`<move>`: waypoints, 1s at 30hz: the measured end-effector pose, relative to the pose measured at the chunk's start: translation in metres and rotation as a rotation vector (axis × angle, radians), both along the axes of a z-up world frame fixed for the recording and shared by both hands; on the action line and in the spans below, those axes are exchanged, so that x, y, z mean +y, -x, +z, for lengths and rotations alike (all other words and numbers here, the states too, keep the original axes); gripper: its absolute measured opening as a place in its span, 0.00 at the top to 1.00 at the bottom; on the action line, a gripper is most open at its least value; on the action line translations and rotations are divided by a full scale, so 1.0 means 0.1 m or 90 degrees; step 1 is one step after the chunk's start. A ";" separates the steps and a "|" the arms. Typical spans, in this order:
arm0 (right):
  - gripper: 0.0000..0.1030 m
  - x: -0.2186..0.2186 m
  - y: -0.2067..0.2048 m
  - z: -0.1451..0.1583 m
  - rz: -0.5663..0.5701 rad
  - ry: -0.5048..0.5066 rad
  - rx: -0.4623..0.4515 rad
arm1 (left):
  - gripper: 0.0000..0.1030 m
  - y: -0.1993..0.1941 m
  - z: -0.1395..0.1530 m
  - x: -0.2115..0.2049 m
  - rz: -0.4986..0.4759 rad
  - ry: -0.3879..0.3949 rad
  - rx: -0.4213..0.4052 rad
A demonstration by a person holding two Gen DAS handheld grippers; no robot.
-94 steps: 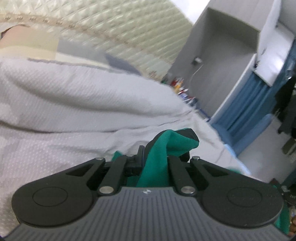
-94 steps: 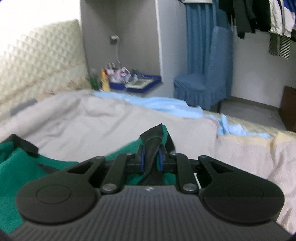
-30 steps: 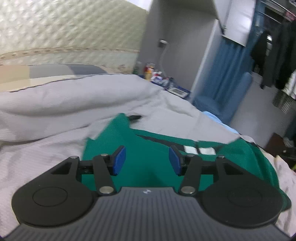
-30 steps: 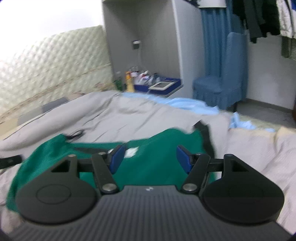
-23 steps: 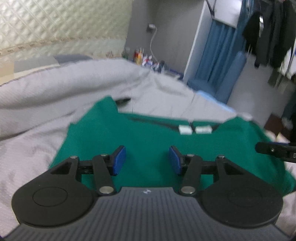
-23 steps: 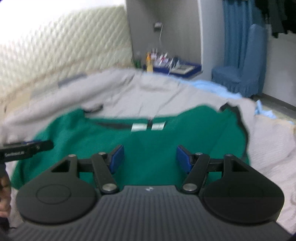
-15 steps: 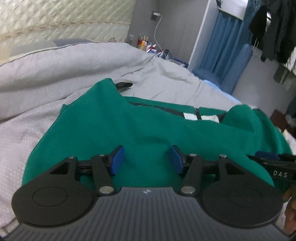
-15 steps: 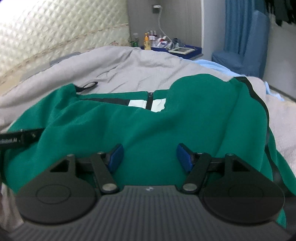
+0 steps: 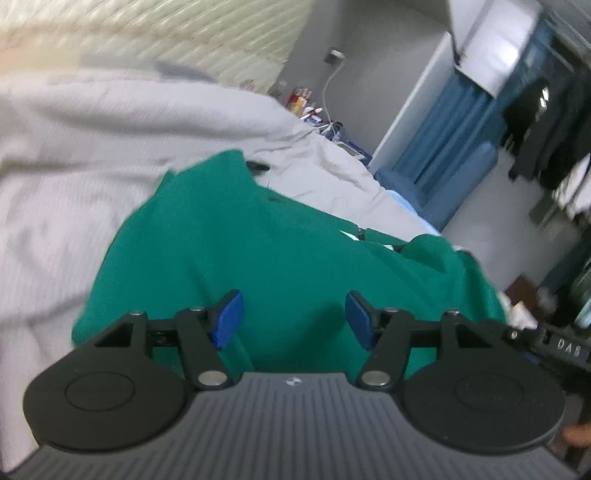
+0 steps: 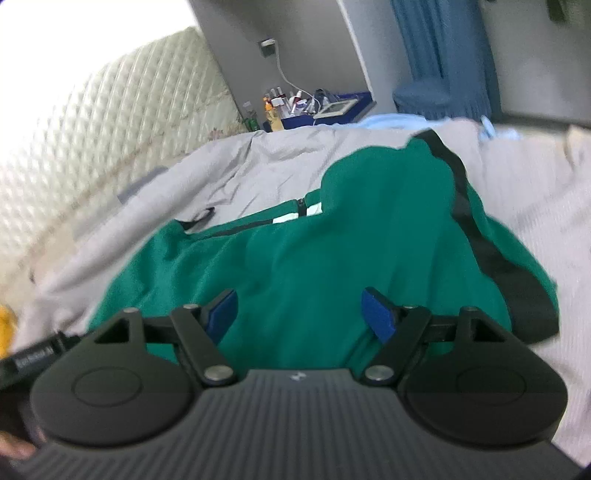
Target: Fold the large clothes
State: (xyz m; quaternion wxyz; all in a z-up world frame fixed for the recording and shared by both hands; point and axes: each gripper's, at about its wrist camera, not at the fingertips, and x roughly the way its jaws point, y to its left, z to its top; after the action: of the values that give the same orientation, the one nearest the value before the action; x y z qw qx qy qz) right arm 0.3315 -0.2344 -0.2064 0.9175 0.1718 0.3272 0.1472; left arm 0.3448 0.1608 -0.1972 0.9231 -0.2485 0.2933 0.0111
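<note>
Our left gripper, black with blue pads, hangs over the near part of the green fabric garment; its jaws are opening and nothing sits between them, only cloth lying below. We see the green fabric garment spread flat on the pale grey bedcover, with a dark loop at its far left corner and a black-edged zip line with white patches along its far edge. Left of the garment the grey cover runs up to a cream quilted headboard. Beyond the garment stands a cluttered blue bedside tray and, further right, a blue curtain.

Our right gripper, of the same build, hovers over the garment's near middle, jaws also opening and empty. A black stripe runs down the garment's right side. To the right of the garment lies more of the pale bedcover.
</note>
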 end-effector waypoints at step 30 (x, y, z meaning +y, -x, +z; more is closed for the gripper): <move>0.05 -0.43 -0.38 -0.62 -0.044 -0.540 0.134 | 0.18 0.03 -0.93 0.79 0.105 0.539 0.019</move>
State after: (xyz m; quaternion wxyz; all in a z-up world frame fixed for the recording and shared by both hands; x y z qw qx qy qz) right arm 0.3694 -0.2773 -0.2687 0.7318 0.5582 0.3237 0.2194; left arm 0.3416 0.2399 -0.2903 0.7315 -0.6276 0.2643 -0.0331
